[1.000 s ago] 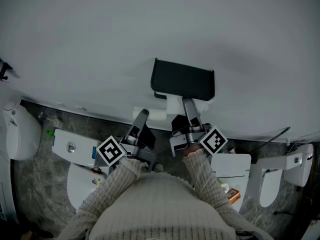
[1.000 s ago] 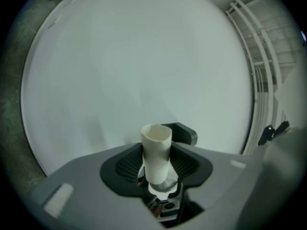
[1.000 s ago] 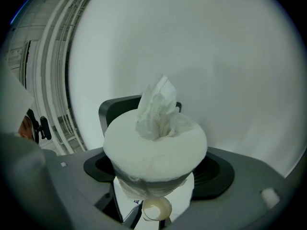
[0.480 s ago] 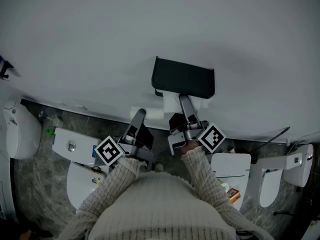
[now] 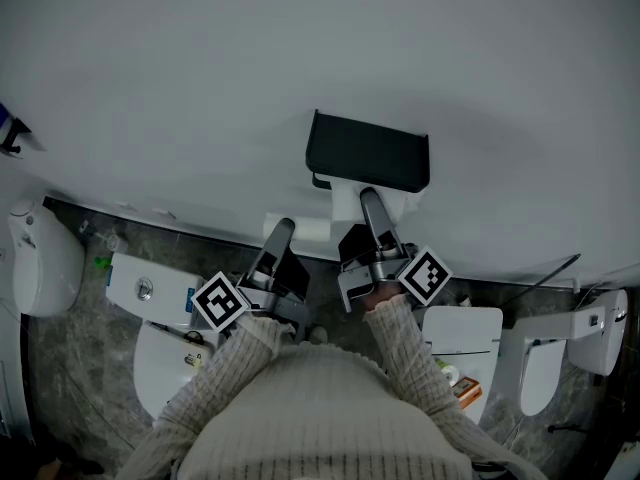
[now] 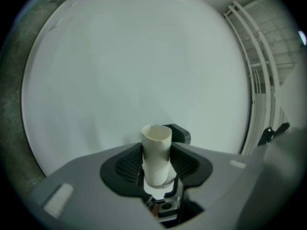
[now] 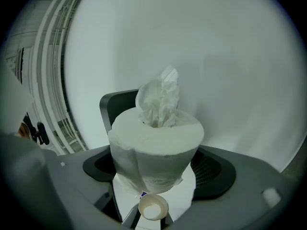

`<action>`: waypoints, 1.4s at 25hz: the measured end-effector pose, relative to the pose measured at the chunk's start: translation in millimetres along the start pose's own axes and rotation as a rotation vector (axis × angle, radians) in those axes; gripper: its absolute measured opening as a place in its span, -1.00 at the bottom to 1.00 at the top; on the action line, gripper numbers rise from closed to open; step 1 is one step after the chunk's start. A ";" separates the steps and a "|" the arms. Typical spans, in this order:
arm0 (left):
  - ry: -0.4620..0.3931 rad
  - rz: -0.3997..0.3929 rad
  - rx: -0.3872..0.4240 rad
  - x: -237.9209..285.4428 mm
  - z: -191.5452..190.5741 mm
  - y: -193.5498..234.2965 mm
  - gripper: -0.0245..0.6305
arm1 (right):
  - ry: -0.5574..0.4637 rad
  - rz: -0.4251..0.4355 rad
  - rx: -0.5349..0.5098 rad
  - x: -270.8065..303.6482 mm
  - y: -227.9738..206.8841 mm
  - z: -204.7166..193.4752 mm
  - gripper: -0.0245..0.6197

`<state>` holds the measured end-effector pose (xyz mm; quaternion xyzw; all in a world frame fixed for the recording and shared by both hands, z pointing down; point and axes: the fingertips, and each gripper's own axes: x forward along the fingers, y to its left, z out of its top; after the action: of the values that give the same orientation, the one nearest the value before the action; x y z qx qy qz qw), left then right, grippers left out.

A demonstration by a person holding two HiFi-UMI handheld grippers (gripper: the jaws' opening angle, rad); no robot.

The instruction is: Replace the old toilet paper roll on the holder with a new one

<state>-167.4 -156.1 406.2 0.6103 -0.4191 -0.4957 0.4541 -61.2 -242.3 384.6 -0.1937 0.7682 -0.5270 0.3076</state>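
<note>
The black holder point(image 5: 368, 153) is fixed to the white wall. My right gripper point(image 5: 368, 206) is shut on a full white toilet paper roll point(image 7: 156, 145), held just under the holder's lower edge. A tuft of paper sticks out of the roll's core. In the right gripper view the holder point(image 7: 111, 108) stands close behind the roll. My left gripper point(image 5: 283, 232) sits lower left of the holder, shut on the bare cardboard tube point(image 6: 157, 153). The tube stands upright between the ribbed pads point(image 6: 127, 166), with a corner of the holder point(image 6: 180, 133) behind it.
Below on the grey marbled floor are a toilet with cistern point(image 5: 148, 293) at left, another cistern point(image 5: 465, 333) at right, and more white fixtures point(image 5: 42, 266) at both edges. White rails point(image 6: 261, 75) run along the wall. The person's knitted sleeves point(image 5: 400, 353) fill the lower middle.
</note>
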 end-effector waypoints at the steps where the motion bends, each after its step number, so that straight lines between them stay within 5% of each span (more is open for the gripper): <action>1: 0.001 -0.001 0.000 -0.9 -1.0 -0.8 -0.42 | 0.002 0.001 0.002 -1.5 1.0 -1.0 0.45; 15: 0.060 0.005 -0.020 -9.8 -29.3 -1.5 -0.42 | 0.053 -0.027 0.003 -40.5 3.7 -21.0 0.37; 27: 0.180 0.003 -0.024 -12.9 -70.6 0.1 -0.42 | 0.066 -0.073 -0.087 -90.4 13.4 -24.7 -0.74; 35: 0.241 0.012 -0.036 -19.8 -93.0 5.6 -0.42 | 0.064 -0.072 -0.097 -113.3 15.5 -27.6 -0.93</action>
<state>-79.2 -125.5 425.0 0.6548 -0.3562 -0.4234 0.5149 3.8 -147.1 407.7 -0.2190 0.7949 -0.5056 0.2541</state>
